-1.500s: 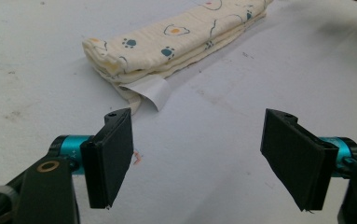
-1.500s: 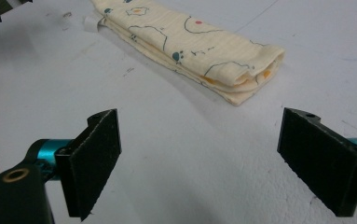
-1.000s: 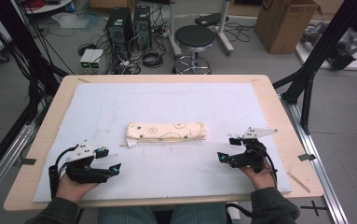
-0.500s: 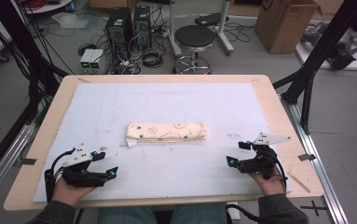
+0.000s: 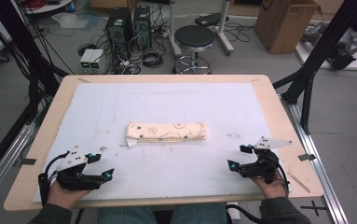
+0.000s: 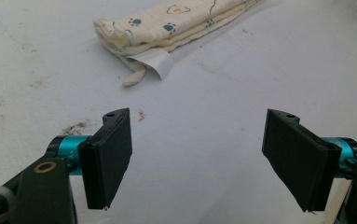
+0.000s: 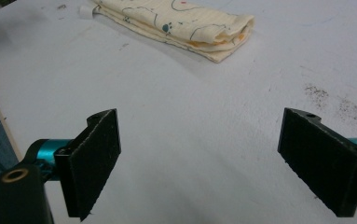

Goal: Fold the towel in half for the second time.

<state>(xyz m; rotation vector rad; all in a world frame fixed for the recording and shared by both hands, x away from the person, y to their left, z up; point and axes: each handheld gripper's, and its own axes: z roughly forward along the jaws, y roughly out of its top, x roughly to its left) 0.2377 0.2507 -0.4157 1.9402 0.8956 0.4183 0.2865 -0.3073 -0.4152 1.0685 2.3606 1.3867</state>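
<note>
Your left gripper [image 5: 102, 166] now sits at the near left corner of the worktop [image 5: 41, 140], pulled back toward you from where it was a second ago, and its jaws stand wide with nothing between them. Ahead of those jaws, and a little to their left in the left gripper view, lies the folded cloth [image 6: 176, 23], well apart from them, its layered end facing you with a white label [image 6: 154, 63] curling out from underneath and a thin tie [image 6: 134, 78] trailing beside it. The bare white mat [image 5: 176, 107] runs between the jaws and the cloth, marked with a few small stains. From above, the cloth is a long, narrow bundle lying crosswise in the middle of the mat, cream with small printed figures, and it has not shifted while your hands drew away. Your right gripper [image 5: 241, 157] has likewise retreated to the near right corner, jaws spread wide and empty. Ahead of them in the right gripper view the cloth's other, rounded end [image 7: 223, 35] lies well clear, slightly left of the gap. Since both grippers have backed off and opened while the bundle rests neat and undisturbed, you appear to have finished the folding and let go; I judge that nothing more is needed beyond keeping your jaws clear of it.
</note>
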